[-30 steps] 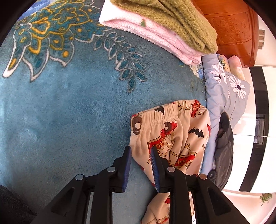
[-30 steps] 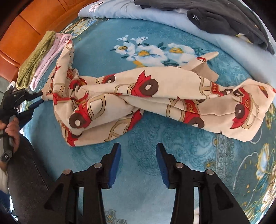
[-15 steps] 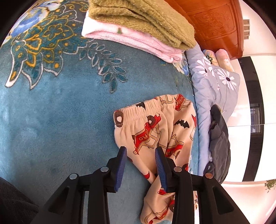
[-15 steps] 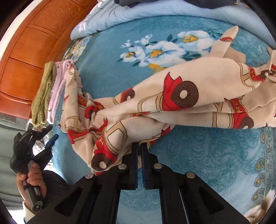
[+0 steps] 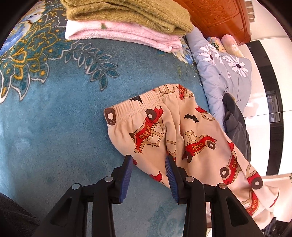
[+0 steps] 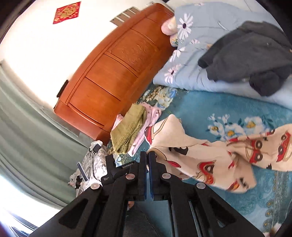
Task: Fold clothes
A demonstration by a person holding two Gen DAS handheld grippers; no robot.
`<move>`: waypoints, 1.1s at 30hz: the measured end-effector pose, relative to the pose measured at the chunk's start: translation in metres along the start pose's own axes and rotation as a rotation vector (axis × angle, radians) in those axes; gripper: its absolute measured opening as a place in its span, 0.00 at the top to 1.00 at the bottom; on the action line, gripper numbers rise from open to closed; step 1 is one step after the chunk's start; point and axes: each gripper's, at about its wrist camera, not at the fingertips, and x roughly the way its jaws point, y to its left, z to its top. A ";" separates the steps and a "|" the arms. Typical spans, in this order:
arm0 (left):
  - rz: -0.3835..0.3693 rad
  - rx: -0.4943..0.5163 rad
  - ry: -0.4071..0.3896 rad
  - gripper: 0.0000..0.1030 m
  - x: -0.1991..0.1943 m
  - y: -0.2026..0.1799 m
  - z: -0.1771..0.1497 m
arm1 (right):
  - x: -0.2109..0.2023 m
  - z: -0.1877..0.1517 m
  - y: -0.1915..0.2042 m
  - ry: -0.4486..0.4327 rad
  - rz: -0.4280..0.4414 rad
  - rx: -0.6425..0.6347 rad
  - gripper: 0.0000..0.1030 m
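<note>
Cream pyjama trousers with red cars (image 5: 182,134) lie on the blue floral blanket (image 5: 54,118), elastic waistband toward the folded pile. My left gripper (image 5: 148,162) is open, its jaws straddling the trousers' near edge just below the waistband. My right gripper (image 6: 147,155) is shut on an edge of the same trousers (image 6: 209,156) and holds that part lifted off the blanket. The left gripper's body shows just behind the right one's fingers.
A folded olive towel (image 5: 127,12) lies on a folded pink one (image 5: 124,34) at the blanket's far side. A grey-blue floral quilt (image 5: 224,73) with a dark jacket (image 6: 251,54) borders the trousers. An orange wooden headboard (image 6: 113,73) stands behind.
My right gripper closed on the trousers' edge and lifted it, swinging up toward the headboard. My left gripper opened wider and moved in over the trousers near the waistband.
</note>
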 end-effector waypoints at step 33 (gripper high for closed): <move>0.141 -0.046 -0.020 0.60 0.009 0.013 0.002 | 0.077 -0.019 -0.156 0.248 -0.563 0.156 0.70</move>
